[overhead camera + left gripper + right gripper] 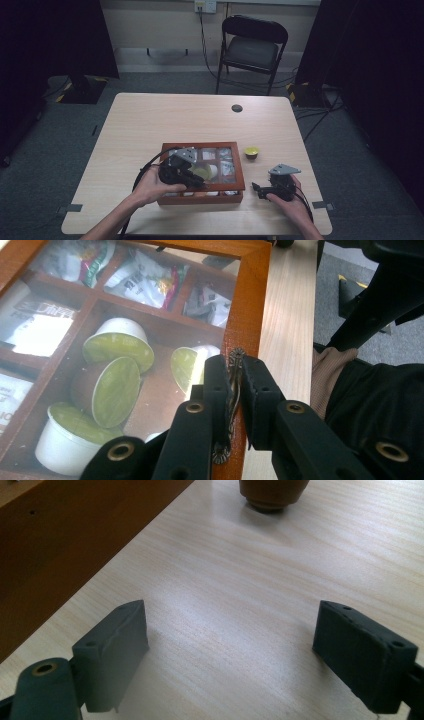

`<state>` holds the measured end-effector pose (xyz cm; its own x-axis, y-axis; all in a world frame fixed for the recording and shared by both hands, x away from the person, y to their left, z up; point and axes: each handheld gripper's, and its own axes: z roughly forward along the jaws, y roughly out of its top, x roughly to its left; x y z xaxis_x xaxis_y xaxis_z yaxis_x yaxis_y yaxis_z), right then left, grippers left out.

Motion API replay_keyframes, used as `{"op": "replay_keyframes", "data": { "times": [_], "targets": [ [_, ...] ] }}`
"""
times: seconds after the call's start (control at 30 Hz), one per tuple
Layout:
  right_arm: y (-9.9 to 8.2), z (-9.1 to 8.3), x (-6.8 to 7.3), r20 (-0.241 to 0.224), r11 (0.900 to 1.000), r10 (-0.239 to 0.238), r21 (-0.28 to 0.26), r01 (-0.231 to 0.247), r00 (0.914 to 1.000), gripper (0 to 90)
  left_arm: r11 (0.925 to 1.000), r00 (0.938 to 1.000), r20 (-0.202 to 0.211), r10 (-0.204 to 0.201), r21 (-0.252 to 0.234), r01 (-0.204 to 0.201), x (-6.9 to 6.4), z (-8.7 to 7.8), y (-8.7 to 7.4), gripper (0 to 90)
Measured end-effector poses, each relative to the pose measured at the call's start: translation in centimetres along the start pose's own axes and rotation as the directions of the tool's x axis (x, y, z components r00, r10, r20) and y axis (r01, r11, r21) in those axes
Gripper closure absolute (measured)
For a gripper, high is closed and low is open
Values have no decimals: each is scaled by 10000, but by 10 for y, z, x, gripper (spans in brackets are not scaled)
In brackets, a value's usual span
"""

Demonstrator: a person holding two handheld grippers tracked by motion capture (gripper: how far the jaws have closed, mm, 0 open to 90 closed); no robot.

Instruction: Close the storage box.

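Observation:
A wooden box (202, 145) with a glass lid lies on the table, near its front edge. My left gripper (236, 367) is shut on the small bronze handle (236, 354) on the lid's frame (250, 300); in the high view this gripper (197, 184) is over the box's front. Through the glass I see several green-topped capsules (112, 390) and sachets (145, 277) in compartments. My right gripper (232, 650) stands open just above the bare table with nothing between its jaws. It (257, 190) is right of the box, whose side (75, 540) is close by.
A lone capsule with a yellow top (251, 152) stands on the table right of the box, ahead of my right gripper (272, 492). A small dark disc (237, 108) lies near the table's far edge. A folding chair (252, 50) stands behind the table.

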<state>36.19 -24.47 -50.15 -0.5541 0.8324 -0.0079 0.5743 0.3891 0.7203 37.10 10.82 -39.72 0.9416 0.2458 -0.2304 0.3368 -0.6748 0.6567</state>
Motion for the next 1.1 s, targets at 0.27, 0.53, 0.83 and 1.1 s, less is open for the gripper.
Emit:
{"op": "replay_keyframes", "data": {
  "times": [0.27, 0.53, 0.83, 1.1],
  "targets": [
    [0, 0, 0, -2, 10000, -12, -1, 12, 10000, 135, 9989, 9999, -68, -113, 453, 116, -1, 15, -7, 823],
    [0, 0, 0, 3, 10000, -1, 3, 1, 10000, 135, 9979, 9998, -112, -151, 628, 158, -1, 22, -11, 823],
    [0, 0, 0, 6, 10000, 12, -3, -12, 10000, 135, 9983, 9995, -253, -184, 549, 197, -3, 23, -13, 820],
    [0, 0, 0, 7, 10000, 7, -5, -7, 10000, 135, 9990, 9988, -336, -365, 256, 374, -4, 20, -13, 795]
  ]
}}
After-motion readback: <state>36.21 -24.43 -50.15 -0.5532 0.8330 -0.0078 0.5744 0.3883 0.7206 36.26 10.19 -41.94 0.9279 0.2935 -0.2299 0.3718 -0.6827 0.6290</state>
